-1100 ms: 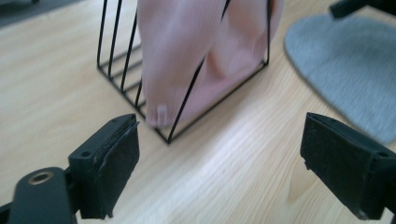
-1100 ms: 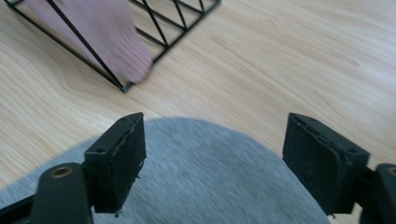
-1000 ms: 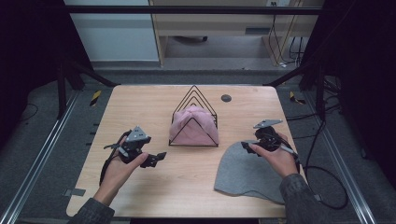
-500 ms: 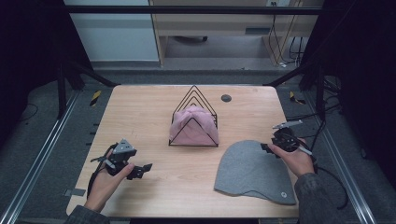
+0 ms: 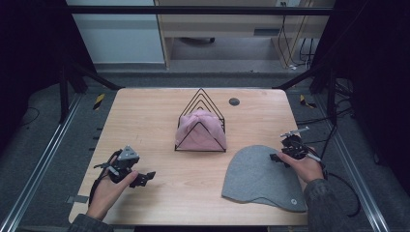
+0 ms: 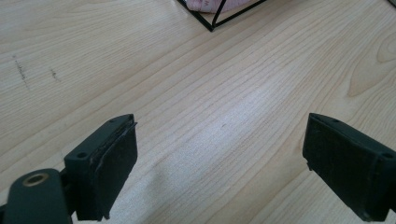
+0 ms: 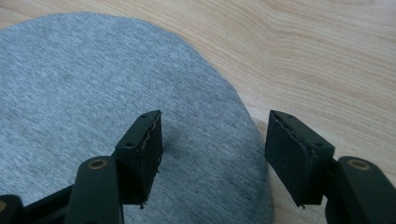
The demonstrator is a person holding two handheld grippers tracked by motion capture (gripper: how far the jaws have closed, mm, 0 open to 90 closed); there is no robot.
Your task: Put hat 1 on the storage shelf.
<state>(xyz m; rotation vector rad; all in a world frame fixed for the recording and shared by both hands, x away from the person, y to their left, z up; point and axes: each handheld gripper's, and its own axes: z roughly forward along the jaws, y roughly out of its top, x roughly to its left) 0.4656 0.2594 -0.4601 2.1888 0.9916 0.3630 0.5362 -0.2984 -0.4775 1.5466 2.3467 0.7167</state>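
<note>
Two tools were on record, one in each of the person's hands. Right tool [image 7: 212,156]: jaws stood apart over the rounded edge of the grey hat [image 7: 93,112], one jaw above the cloth, the other near the rim where cloth met wood. Nothing was clamped between them, and they had just been opening a little. In the high view, the right tool [image 5: 276,157] sat at the hat's right edge, near the bench's right side.

Left tool [image 6: 219,154]: jaws set wide apart above bare wood, nothing between them. In the high view, it [image 5: 145,178] rested low at the front left of the bench [image 5: 145,116], well apart from the hat.

No writing was legible. A small round badge [image 5: 293,202] showed near the hat's straight edge; its marking was too small to read.

The grey hat [image 5: 263,176] lay flat at the front right of the bench, dome towards the rack and the straight brim edge towards the person, long axis running roughly left to right. Plain grey knit, smooth, no folds noted.

Behind it stood a black wire rack [image 5: 201,121] holding a pink hat [image 5: 200,131]. A small dark disc [image 5: 234,101] lay near the far edge.
</note>
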